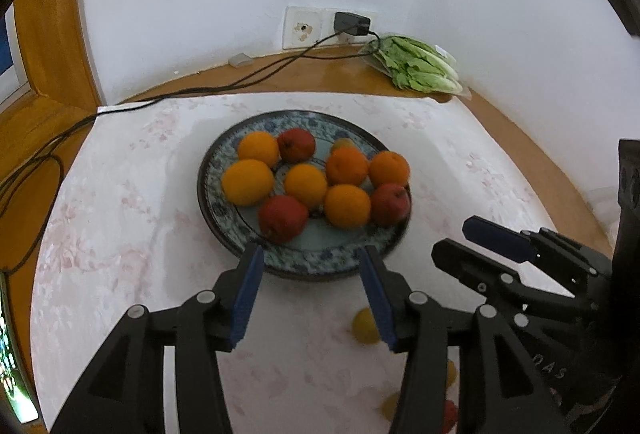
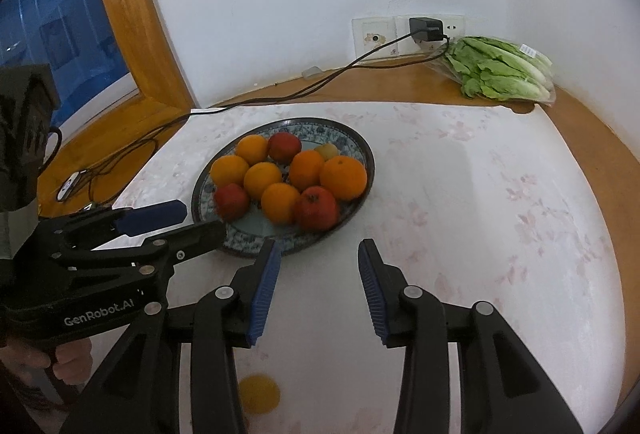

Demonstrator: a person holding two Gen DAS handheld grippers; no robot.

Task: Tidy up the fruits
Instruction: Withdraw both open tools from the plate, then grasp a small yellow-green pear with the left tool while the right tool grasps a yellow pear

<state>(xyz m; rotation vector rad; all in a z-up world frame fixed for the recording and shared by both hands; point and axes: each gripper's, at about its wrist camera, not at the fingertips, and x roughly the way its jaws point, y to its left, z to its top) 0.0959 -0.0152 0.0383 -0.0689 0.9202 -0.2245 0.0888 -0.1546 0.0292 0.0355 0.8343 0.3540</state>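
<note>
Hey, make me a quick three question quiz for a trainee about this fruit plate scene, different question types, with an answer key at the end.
1. True or false: both the left gripper and the right gripper hold a fruit.
2. Multiple choice: where does the bag of lettuce lie? A) on the plate B) on the wooden ledge by the wall C) between the right gripper's fingers
3. Fill in: how many red fruits sit on the patterned plate among the oranges?

Key
1. False; both are open and hold nothing.
2. B
3. Three, and at least one yellow fruit still lies on the tablecloth off the plate.
</note>
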